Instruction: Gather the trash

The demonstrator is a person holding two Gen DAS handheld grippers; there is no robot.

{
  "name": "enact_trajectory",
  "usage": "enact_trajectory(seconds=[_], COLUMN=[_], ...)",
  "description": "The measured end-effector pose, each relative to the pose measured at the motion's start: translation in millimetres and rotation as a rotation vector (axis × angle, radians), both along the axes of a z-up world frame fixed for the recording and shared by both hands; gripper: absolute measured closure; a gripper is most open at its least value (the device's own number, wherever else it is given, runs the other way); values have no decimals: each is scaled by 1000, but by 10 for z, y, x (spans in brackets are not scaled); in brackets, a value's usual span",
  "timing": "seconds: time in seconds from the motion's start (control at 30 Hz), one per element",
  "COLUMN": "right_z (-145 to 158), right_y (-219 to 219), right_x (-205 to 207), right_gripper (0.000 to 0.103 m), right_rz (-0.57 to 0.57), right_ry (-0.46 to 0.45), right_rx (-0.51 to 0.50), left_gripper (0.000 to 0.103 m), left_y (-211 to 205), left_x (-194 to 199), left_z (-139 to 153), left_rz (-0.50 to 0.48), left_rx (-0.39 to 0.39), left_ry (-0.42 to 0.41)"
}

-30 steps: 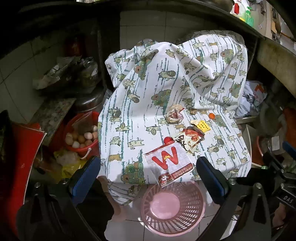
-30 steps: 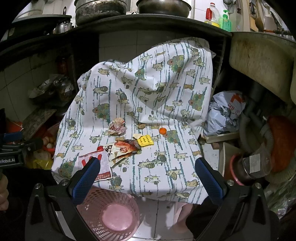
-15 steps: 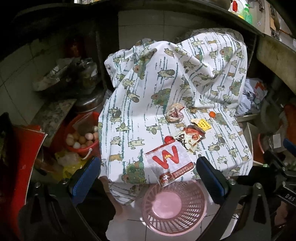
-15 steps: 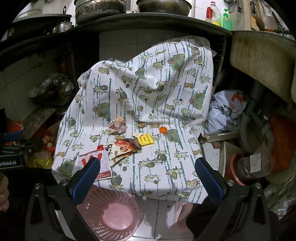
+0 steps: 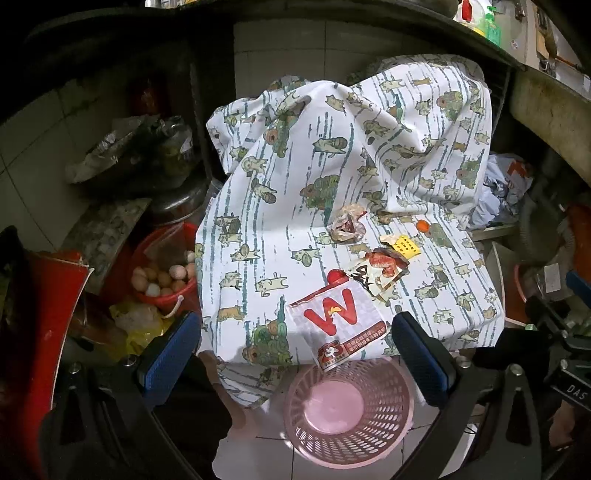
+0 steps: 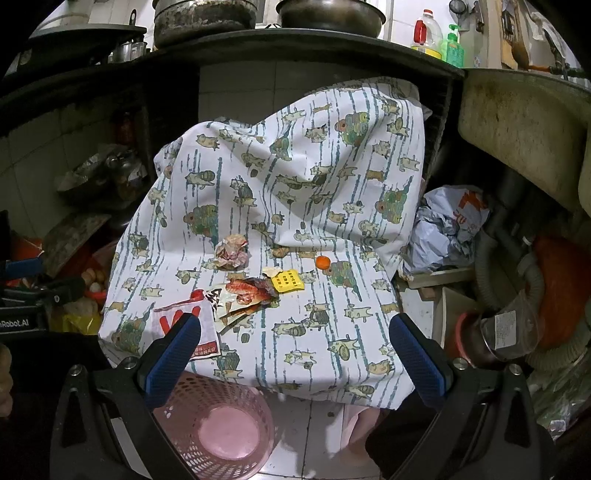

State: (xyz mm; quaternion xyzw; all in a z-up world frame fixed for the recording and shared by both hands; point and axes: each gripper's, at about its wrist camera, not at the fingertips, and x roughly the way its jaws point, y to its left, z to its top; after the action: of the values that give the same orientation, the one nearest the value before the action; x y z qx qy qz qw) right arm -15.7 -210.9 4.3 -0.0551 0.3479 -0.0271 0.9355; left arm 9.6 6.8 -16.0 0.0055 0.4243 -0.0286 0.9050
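Trash lies on a cartoon-print cloth (image 5: 295, 229) over a low table: a white and red "W" wrapper (image 5: 338, 323) at the front edge, a red and black snack wrapper (image 5: 380, 269), a yellow packet (image 5: 404, 245), a crumpled paper ball (image 5: 347, 225) and a small orange piece (image 5: 423, 225). A pink mesh basket (image 5: 347, 410) stands empty on the floor below the edge. My left gripper (image 5: 295, 362) is open above the basket, short of the "W" wrapper. My right gripper (image 6: 295, 362) is open over the cloth's front edge; the snack wrapper (image 6: 247, 291) lies ahead of it and the basket (image 6: 221, 428) at lower left.
A red bucket of eggs (image 5: 162, 280) and a yellow bag (image 5: 136, 325) sit left of the table. A crumpled white bag (image 6: 450, 229), hoses and a jar (image 6: 509, 332) crowd the right. A dark shelf with pots (image 6: 207, 18) runs above.
Both views shifted only slightly; the left gripper drifted a little, with the table sliding slightly down in its view. No trash has moved and both grippers stayed open.
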Motion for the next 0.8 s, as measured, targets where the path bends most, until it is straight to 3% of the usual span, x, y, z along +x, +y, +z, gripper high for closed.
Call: enact_trajectory(seconds=[0.8], right_z=[-66], right_y=[56], right_x=[-4], right_gripper=[0], right_rz=[29], right_ry=[28], right_rx=[-12], left_gripper=[0], left_y=[66], left_x=[100], left_z=[-171], left_rz=[22], left_rx=[-12], left_ry=[58])
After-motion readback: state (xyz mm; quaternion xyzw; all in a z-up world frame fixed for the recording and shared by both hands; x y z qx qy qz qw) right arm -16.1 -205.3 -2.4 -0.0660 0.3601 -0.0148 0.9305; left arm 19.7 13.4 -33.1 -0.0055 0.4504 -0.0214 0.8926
